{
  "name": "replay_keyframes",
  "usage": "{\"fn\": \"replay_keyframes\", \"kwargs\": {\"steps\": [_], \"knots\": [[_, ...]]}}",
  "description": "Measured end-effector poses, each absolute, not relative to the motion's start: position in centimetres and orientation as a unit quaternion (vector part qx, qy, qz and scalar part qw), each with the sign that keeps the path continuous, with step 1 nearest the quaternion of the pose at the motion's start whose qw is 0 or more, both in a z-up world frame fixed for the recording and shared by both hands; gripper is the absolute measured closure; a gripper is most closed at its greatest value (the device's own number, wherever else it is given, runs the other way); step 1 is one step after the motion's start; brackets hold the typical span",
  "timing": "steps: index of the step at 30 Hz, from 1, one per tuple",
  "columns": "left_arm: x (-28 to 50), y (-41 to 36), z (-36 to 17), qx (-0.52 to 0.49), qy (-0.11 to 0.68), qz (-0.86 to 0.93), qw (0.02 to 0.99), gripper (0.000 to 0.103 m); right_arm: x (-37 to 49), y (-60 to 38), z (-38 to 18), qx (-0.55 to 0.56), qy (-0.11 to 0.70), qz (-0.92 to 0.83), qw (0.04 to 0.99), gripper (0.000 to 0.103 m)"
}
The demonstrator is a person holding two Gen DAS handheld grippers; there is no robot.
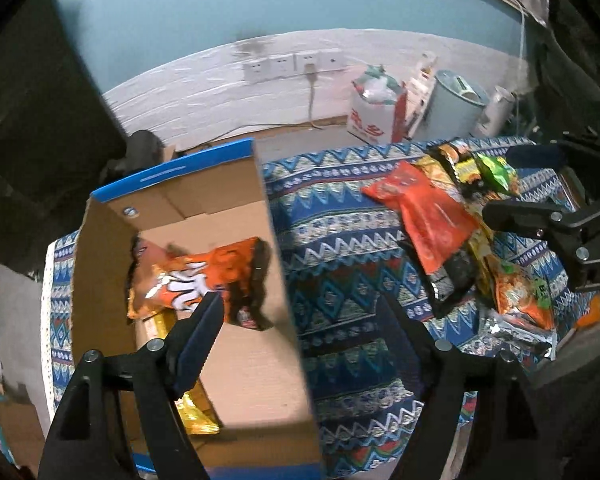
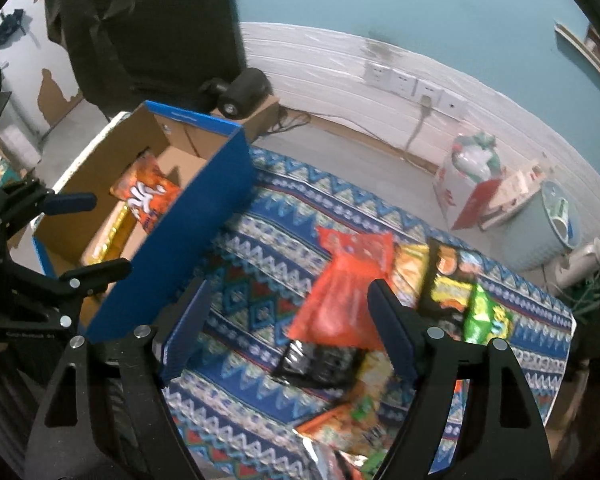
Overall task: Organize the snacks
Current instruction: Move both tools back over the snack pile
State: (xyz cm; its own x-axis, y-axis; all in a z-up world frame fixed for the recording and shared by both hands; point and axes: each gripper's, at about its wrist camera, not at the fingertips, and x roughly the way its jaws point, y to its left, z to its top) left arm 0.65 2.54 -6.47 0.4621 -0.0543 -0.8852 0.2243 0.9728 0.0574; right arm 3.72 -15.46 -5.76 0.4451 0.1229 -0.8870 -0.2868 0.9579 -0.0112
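Observation:
A cardboard box with blue outer walls (image 1: 278, 264) (image 2: 196, 216) stands on the left of the table. Inside it lie an orange snack bag (image 1: 196, 276) (image 2: 150, 196) and a gold packet (image 1: 196, 412) beneath it. My left gripper (image 1: 300, 312) (image 2: 96, 236) hangs open and empty over the box's right wall. A heap of snacks lies to the right, with a red-orange packet (image 1: 428, 216) (image 2: 348, 288), a black packet (image 2: 320, 360) and a green bag (image 1: 496, 172) (image 2: 484, 316) among them. Above that heap my right gripper (image 2: 290, 296) (image 1: 516, 184) is open and holds nothing.
A blue patterned cloth (image 1: 340, 240) (image 2: 260, 264) covers the table. Behind the table are a white panelled wall with sockets (image 1: 292, 64), a white bag on the floor (image 1: 374, 108) and a pale blue bin (image 1: 456, 104). Dark fabric (image 2: 152, 20) hangs at the back left.

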Motion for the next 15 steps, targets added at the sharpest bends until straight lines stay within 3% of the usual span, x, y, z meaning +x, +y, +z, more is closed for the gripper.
{"fn": "replay_keyframes", "kwargs": {"steps": [15], "knots": [[-0.4,-4.7,-8.8,0.142,0.529,-0.135,0.826,0.023,-0.9,-22.4,-8.9,-0.087,0.546,0.112,0.826,0.023]]}}
